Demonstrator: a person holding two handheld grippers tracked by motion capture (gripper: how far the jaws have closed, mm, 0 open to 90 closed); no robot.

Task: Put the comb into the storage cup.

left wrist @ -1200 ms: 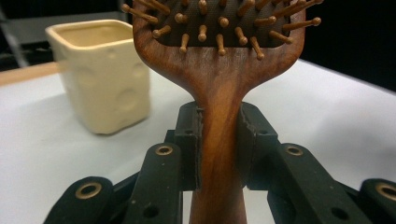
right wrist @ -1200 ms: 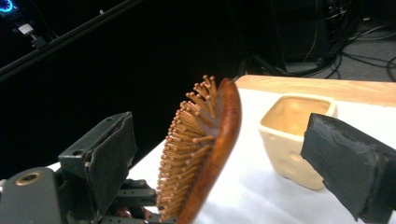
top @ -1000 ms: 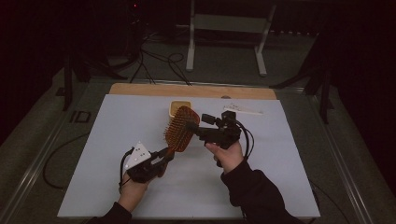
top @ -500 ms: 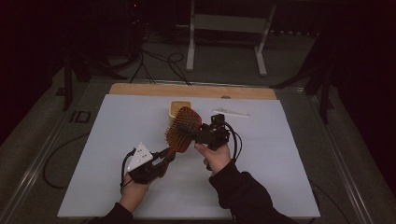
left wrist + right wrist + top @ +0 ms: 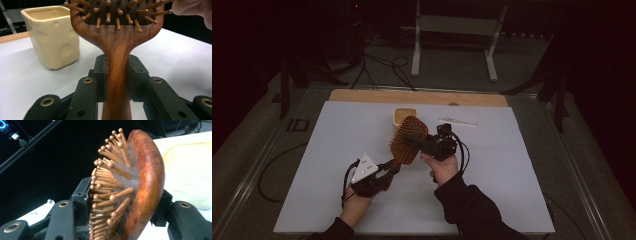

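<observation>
Hairbrush [image 5: 408,141] held off the desk [image 5: 512,170], long axis running seven to one o'clock. Left gripper [image 5: 387,169] fingers pinching the handle; right gripper [image 5: 414,141] fingers, just closing, clamped across the head from three o'clock.

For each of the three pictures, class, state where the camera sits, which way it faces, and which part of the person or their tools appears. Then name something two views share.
High view: above the person's side, looking forward and down on the table; both forearms, left gripper and right gripper show.
Left gripper view: rides that gripper, looking along its jaws clamped on the hairbrush handle, cream cup behind; fingers at top right.
Right gripper view: rides that gripper; its jaws, having just closed, pinch the brush head.
Shared: both gripper views show the hairbrush.
</observation>
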